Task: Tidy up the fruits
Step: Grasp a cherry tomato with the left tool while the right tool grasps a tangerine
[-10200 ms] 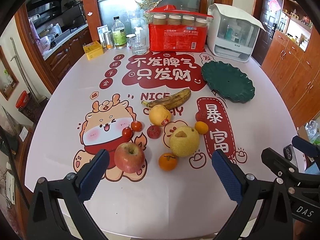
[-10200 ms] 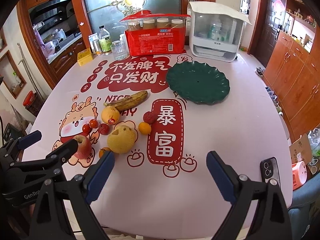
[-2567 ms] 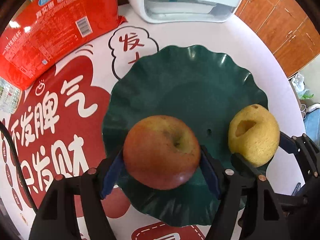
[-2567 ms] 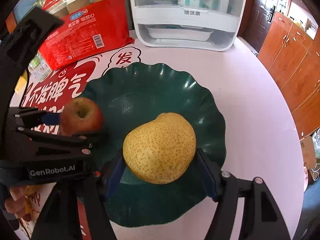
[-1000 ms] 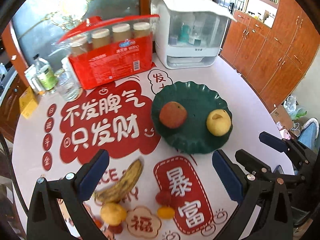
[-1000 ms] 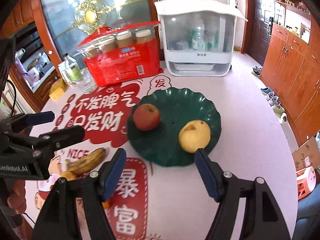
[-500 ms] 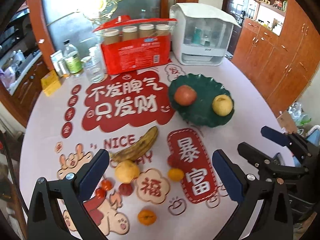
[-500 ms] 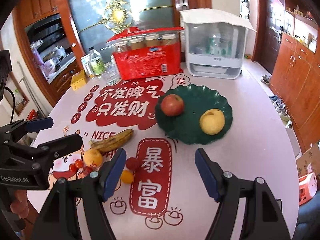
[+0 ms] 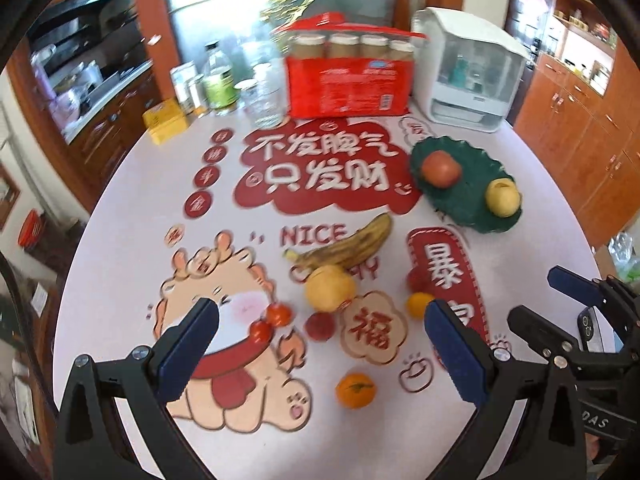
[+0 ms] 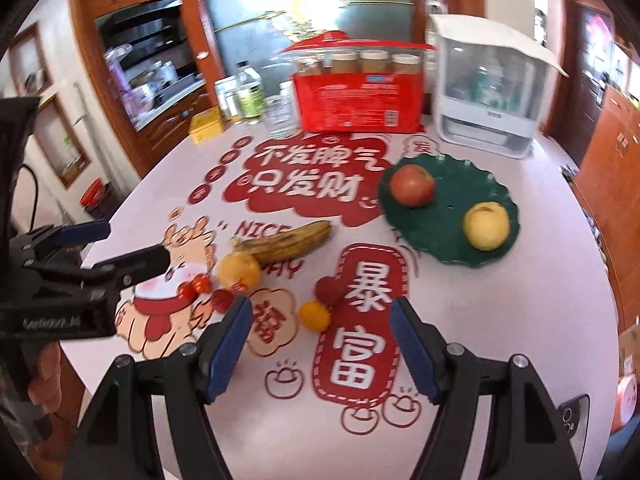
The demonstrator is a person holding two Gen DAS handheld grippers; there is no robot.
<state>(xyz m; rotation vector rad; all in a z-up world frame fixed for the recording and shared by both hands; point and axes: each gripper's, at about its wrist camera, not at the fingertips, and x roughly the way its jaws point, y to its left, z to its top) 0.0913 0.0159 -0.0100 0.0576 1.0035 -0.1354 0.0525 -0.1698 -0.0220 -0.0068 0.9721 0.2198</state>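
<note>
A green plate [image 9: 460, 204] [image 10: 440, 236] holds a red apple [image 9: 441, 168] [image 10: 413, 184] and a yellow pear [image 9: 503, 197] [image 10: 486, 225]. On the table lie a brown banana [image 9: 352, 246] [image 10: 286, 241], a yellow fruit [image 9: 329, 288] [image 10: 239, 270], two small tomatoes [image 9: 269, 321] [image 10: 195, 286], a red lychee [image 9: 320, 326] [image 10: 222, 300], another red fruit [image 9: 415, 279] [image 10: 326, 290], a small orange [image 9: 418, 305] [image 10: 315, 315] and a tangerine [image 9: 355, 390]. My left gripper [image 9: 320, 344] is open and empty above the near fruits. My right gripper [image 10: 322, 342] is open and empty.
A red pack of jars [image 9: 348, 80] [image 10: 360, 96], a white appliance [image 9: 468, 80] [image 10: 488, 92], glasses [image 9: 264, 102], bottles and a yellow box [image 9: 165, 122] stand at the table's far edge. A phone [image 10: 574, 416] lies at the near right. Wooden cabinets [image 9: 580, 140] stand to the right.
Both grippers have let go of the apple and pear on the plate and drawn back toward the near left, over the loose fruits.
</note>
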